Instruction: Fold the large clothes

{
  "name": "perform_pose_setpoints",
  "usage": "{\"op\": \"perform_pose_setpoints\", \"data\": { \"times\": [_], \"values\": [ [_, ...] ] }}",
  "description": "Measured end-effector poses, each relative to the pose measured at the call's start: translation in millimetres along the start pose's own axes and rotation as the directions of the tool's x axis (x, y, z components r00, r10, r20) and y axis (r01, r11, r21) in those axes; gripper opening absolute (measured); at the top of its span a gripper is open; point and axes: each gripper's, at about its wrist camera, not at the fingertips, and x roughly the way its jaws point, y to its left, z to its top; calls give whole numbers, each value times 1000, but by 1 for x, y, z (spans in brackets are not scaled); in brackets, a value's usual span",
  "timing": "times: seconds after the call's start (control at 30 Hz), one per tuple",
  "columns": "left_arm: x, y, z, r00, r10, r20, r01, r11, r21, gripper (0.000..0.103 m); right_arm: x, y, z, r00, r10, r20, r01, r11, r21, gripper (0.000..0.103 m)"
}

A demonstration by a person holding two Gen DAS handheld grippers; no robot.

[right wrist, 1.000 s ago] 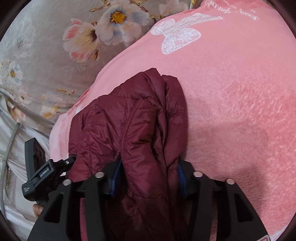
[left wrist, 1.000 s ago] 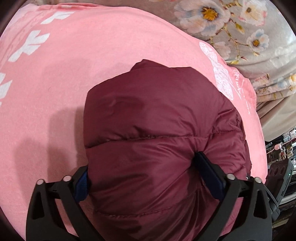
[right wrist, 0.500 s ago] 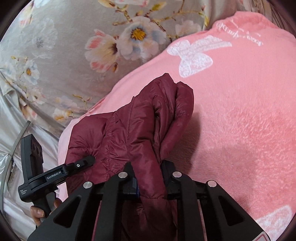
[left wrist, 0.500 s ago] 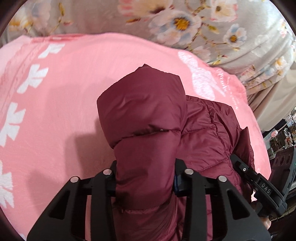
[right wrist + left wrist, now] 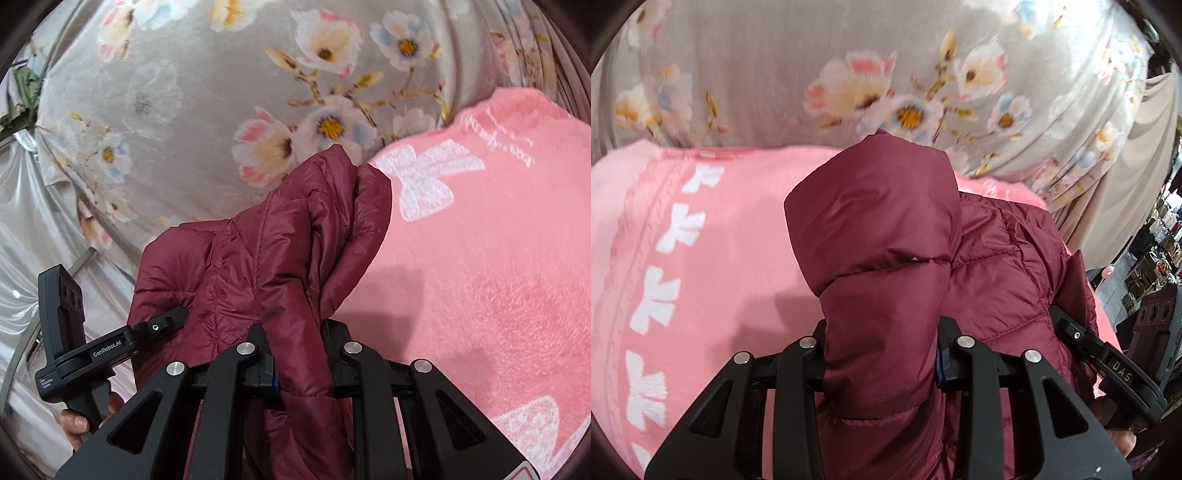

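Between the two black fingers of the left gripper (image 5: 881, 363), in the left wrist view: one maroon quilted jacket (image 5: 886, 236), a thick padded fold of it clamped, jaws partly closed and pressing into the stuffing on both sides. Fold stood up out of the jaws, rounded at its top; rest of the garment bunched to the right and hung low. Beneath: pink fleece blanket (image 5: 713, 266) with a row of white bow motifs along its left border. Behind: grey floral fabric (image 5: 768, 85), draped in folds at right. Lower right edge: part of the right gripper's (image 5: 1108, 369) black body, partly behind the jacket, a hand below it. Right wrist view: right gripper (image 5: 297, 363), jaws drawn closer together than the left pair, pinching a thinner, creased fold of the same jacket (image 5: 266, 258). Fabric rose from the jaws to a peak and spread left. Pink blanket (image 5: 480, 266) at right, white bow print and script on it; floral fabric (image 5: 207, 110) across the upper half. Lower left: left gripper (image 5: 162, 325), seen side-on with its finger against the jacket, its handle held by a person's hand (image 5: 77, 421). Jacket held off the blanket at both grips.
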Motion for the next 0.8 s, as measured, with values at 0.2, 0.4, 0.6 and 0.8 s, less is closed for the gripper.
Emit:
{"op": "perform_pose_setpoints", "data": {
  "times": [0.2, 0.4, 0.6, 0.8],
  "values": [
    [-57, -2, 13, 992, -8, 123, 3, 999, 38, 33, -27, 44, 16, 996, 50, 74, -45, 997, -63, 15],
    [-109, 6, 33, 969, 16, 245, -36, 996, 76, 33, -32, 92, 29, 987, 109, 119, -93, 987, -129, 15],
    [-142, 26, 50, 940, 57, 336, -99, 989, 109, 33, -22, 134, 39, 975, 167, 145, -141, 974, -179, 15],
    [-134, 61, 65, 936, 98, 337, -141, 984, 106, 33, 19, 152, 42, 978, 177, 108, -159, 974, -159, 15]
  ]
}}
